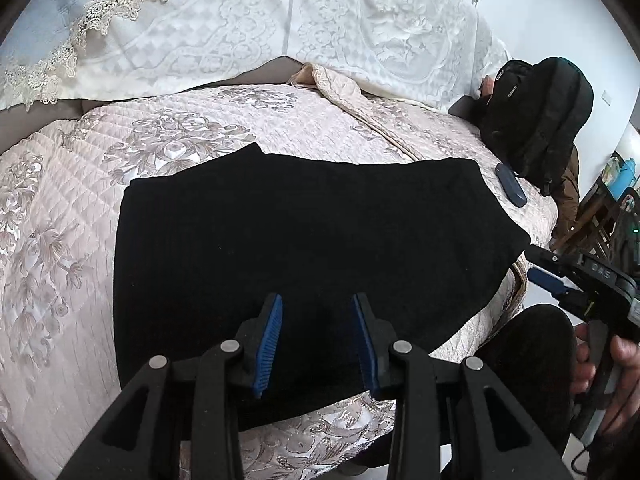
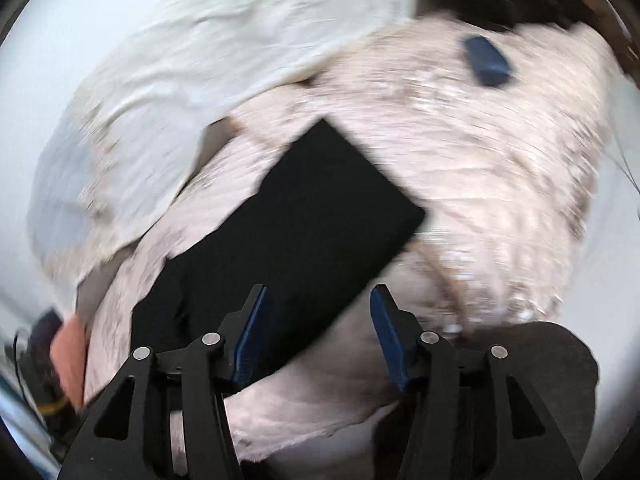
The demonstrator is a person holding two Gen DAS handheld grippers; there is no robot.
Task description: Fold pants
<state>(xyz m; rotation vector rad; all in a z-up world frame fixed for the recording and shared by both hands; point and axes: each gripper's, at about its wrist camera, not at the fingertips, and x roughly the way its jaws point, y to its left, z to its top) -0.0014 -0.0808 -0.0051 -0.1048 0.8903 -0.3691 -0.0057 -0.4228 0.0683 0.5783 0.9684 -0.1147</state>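
A: Left wrist view first. Pants (image 1: 304, 240) lie flat and folded, a black slab on the pink quilt (image 1: 60, 216), taking up most of the middle. Left gripper (image 1: 318, 304) hangs over their near edge, jaws partly apart, nothing between the blue pads (image 1: 270, 344).

B: Holding anything?

A: No. Pads clear of the cloth as far as I can see.

B: Right wrist view?

A: Blurred all over. Same pants (image 2: 296, 248), seen as a slanted black rectangle. Right gripper (image 2: 318, 292) is above their lower end, jaws wide and empty.

B: What does the left view give that the right doesn't?

A: Sharp detail: lace pillow (image 1: 132, 32) at the head, white patterned cover (image 1: 360, 28), a black backpack (image 1: 540, 116) at the far right corner. Also the right gripper (image 1: 548, 270) from outside, off the quilt's right edge, with the hand (image 1: 612, 372) on its handle.

B: And the right view only?

A: A dark-clad knee (image 2: 560, 352) bottom right, and a hand (image 2: 70, 344) at the left edge, too blurred to say more.

B: Shared things?

A: The small dark blue case (image 1: 510, 190) on the quilt near the backpack; in the right view the case (image 2: 486, 60) sits well apart from the pants, top right.
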